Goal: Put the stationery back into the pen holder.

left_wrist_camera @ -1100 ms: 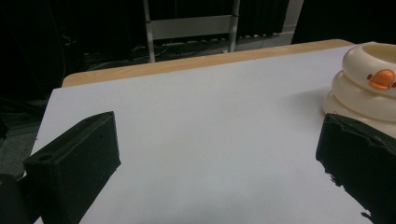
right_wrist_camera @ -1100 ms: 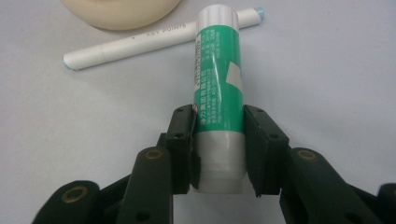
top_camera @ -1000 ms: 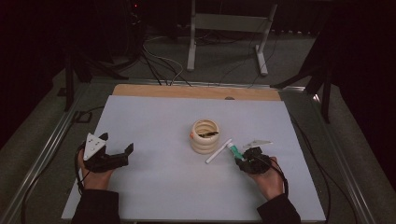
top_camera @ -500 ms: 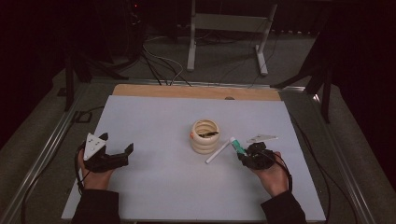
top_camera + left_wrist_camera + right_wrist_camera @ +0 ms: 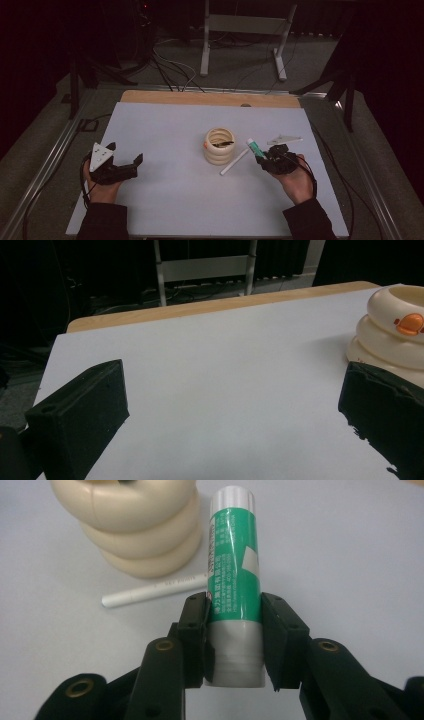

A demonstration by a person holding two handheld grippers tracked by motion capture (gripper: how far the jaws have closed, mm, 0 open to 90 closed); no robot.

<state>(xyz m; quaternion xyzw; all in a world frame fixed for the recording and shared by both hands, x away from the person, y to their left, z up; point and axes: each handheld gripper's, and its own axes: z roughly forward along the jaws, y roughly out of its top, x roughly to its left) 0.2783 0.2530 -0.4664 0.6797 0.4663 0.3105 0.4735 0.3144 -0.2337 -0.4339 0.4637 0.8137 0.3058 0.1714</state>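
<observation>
A green glue stick (image 5: pixel 235 580) with a white cap lies between the jaws of my right gripper (image 5: pixel 235 630), which is shut on its grey lower end. In the high view that right gripper (image 5: pixel 261 157) holds the glue stick (image 5: pixel 255 147) just right of a cream ringed holder (image 5: pixel 219 146). A dark object lies across the holder's mouth. A thin white stick (image 5: pixel 234 162) lies on the mat between holder and gripper. My left gripper (image 5: pixel 125 153) rests open at the left of the mat, nothing between its fingers (image 5: pixel 80 410). The holder (image 5: pixel 395 335) shows an orange button.
A white mat (image 5: pixel 170 200) covers the table, with a wooden strip (image 5: pixel 210 99) along the far edge. Metal rails (image 5: pixel 45 165) run along both sides. Cables and a stand's legs lie on the floor beyond the table.
My right gripper has shifted slightly away from the person with the glue stick in it, and the stick's cap end now points more toward the far edge. The left gripper has not moved.
</observation>
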